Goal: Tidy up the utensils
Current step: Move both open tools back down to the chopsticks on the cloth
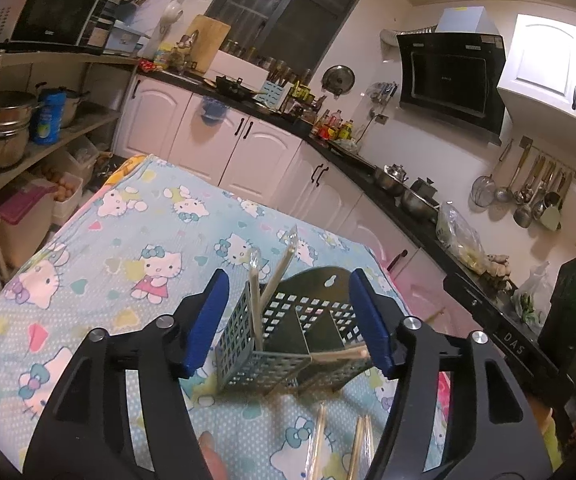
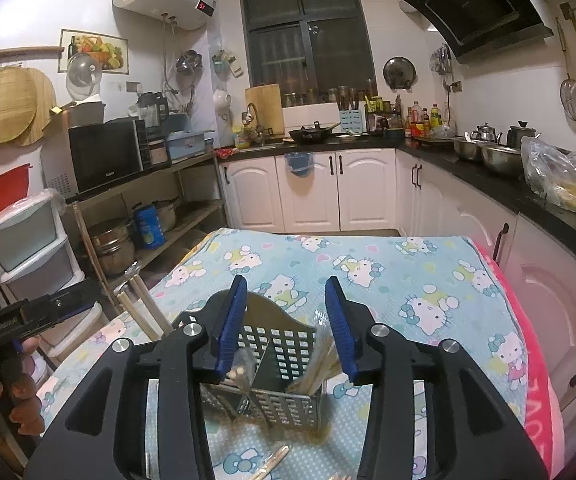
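Sorting is partly done: your left gripper (image 1: 288, 320) and right gripper (image 2: 286, 328) both stand open, holding nothing, around the perforated holder (image 1: 284, 344) near the tablecloth's (image 1: 128, 240) front edge. Wrapped chopsticks (image 1: 276, 276) stand inside; loose pairs (image 1: 319, 440) remain before it.

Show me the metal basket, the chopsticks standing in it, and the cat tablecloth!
Metal basket (image 2: 284, 408), right wrist view, perforated front wall.
Chopsticks (image 1: 254, 312), left wrist view, upright shaft.
Cat tablecloth (image 2: 427, 276), right wrist view, bare patch.
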`<state>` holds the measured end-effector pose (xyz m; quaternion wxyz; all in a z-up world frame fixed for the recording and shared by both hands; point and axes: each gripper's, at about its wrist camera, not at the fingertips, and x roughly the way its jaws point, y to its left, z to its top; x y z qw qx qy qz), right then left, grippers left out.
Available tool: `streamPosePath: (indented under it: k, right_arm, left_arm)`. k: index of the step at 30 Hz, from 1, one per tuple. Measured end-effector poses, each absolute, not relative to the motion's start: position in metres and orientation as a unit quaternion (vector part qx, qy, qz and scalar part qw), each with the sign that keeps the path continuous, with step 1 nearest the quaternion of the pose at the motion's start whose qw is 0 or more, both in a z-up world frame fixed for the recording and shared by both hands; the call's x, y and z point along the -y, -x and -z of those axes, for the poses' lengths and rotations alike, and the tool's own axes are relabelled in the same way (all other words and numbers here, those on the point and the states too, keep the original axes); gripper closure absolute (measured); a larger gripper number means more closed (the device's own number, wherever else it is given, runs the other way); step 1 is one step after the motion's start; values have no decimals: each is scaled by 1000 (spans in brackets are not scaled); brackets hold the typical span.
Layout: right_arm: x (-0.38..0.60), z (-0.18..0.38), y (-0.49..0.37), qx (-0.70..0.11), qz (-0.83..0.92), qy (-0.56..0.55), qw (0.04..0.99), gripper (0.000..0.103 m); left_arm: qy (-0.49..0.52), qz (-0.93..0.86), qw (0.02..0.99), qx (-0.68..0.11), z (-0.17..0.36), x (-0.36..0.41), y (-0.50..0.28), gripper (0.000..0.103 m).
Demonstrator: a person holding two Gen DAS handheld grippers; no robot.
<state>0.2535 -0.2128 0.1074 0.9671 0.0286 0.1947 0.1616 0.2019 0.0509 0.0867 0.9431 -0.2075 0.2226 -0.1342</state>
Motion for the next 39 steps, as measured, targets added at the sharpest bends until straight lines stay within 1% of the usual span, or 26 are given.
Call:
streamPosePath:
  k: [6,8,11,14,16,20,39]
  right_arm:
    - [217,-109,-241,-191,-163,-29,967,61]
    - [219,-110,-235,-189,-164,-30,968,60]
    - [223,-111,-227,-188,-167,-32,967,59]
    - [224,-111,-219,-186,-170,-31,967,58]
    - [226,-111,-214,-185,-172,-32,967,57]
    - [227,-109,-207,-186,-173,-32,967,57]
    - [238,-81,-180,-218,-172,-26,960,57]
  left_arm:
    - [206,135,944,-219,-88,-50,-189,38]
    - [206,137,944,-217,-88,-49,-185,32]
    - [206,139,944,-217,-88,-49,-178,27]
    - [203,143,944,-216,-88,-48,-172,21]
    - [200,141,945,-214,-89,-47,-170,19]
    - [203,142,944,-217,-86,-49,-163,16]
    - [188,138,941,-243,-65,-42,-142,16]
